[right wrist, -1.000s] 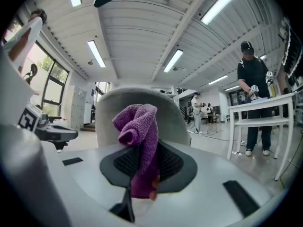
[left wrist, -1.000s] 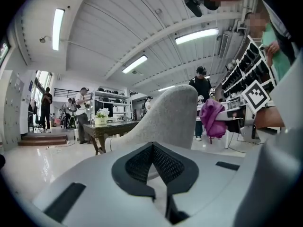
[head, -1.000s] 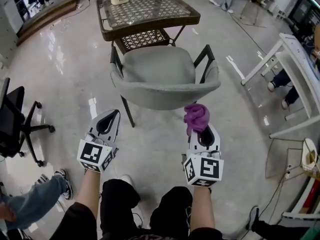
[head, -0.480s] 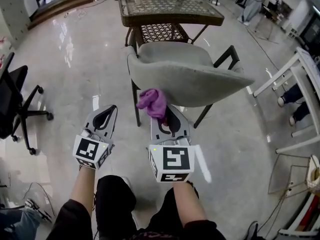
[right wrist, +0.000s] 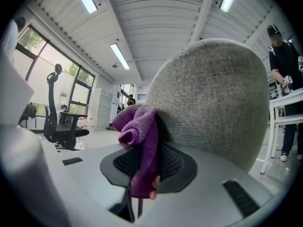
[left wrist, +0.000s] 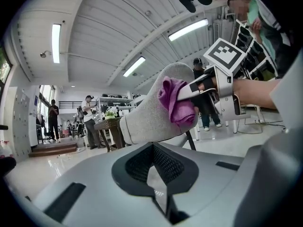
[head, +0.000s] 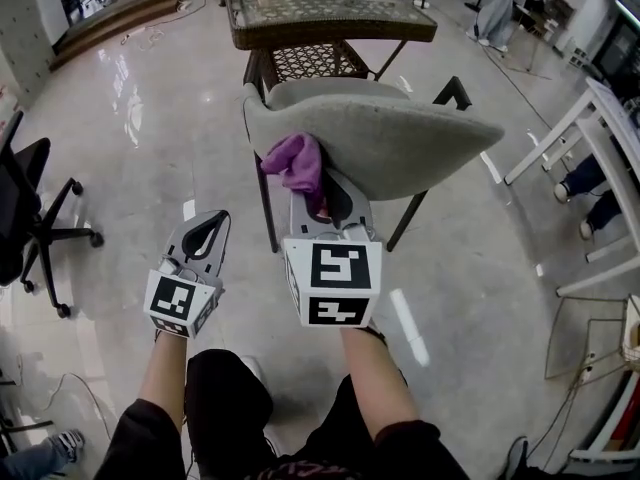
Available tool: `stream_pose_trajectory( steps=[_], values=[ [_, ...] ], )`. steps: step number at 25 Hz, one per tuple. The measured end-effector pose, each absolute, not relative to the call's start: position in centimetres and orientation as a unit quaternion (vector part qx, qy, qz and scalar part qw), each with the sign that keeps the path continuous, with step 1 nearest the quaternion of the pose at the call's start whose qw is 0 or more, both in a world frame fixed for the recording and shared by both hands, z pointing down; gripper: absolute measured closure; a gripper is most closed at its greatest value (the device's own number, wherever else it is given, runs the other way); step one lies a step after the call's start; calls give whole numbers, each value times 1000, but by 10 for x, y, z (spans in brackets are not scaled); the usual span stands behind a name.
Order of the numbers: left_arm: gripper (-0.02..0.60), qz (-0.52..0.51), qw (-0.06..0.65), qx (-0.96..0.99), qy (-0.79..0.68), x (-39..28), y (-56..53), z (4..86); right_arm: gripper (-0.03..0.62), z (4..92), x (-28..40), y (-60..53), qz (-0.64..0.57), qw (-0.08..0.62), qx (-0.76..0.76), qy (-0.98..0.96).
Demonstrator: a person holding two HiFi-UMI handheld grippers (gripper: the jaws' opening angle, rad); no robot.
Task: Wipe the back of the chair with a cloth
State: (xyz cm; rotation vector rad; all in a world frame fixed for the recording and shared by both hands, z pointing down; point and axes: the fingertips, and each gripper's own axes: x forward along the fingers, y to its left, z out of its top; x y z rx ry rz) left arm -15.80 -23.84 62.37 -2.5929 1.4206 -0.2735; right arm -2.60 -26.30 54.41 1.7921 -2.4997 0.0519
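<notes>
A grey upholstered chair (head: 390, 138) with black legs stands in front of me, its curved back (right wrist: 213, 103) turned my way. My right gripper (head: 318, 203) is shut on a purple cloth (head: 295, 161) and holds it against the left end of the chair back (left wrist: 151, 115). The cloth (right wrist: 141, 136) bunches above the jaws and hangs between them. My left gripper (head: 203, 240) is shut with nothing in it, low and to the left of the chair, apart from it.
A wicker table with a glass top (head: 320, 8) stands behind the chair. A black office chair (head: 25, 208) is at the left, white table legs (head: 580, 138) at the right. People stand at the far edges of the room.
My right gripper has carried the purple cloth from the chair's right side across to its left end and pressed it onto the chair back. The left gripper has hardly moved.
</notes>
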Motion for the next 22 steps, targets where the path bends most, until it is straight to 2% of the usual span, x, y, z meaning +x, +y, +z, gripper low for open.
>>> stream_pose_trajectory(
  steps=[9,15,18,22],
  values=[
    [572,-96,91,-886,445,-118,-236,631,503,539,42,-241,-4,18,618,-786],
    [572,-103,101,-900,412,-79,-231,634,503,544,120,-229,17,-2,669,-743],
    [572,-110,112,-905,396,-65,-225,636,503,550,161,-234,65,-37,673,-736],
    [572,-116,117,-909,384,-52,-219,638,503,562,213,-240,74,-18,710,-700]
  ],
)
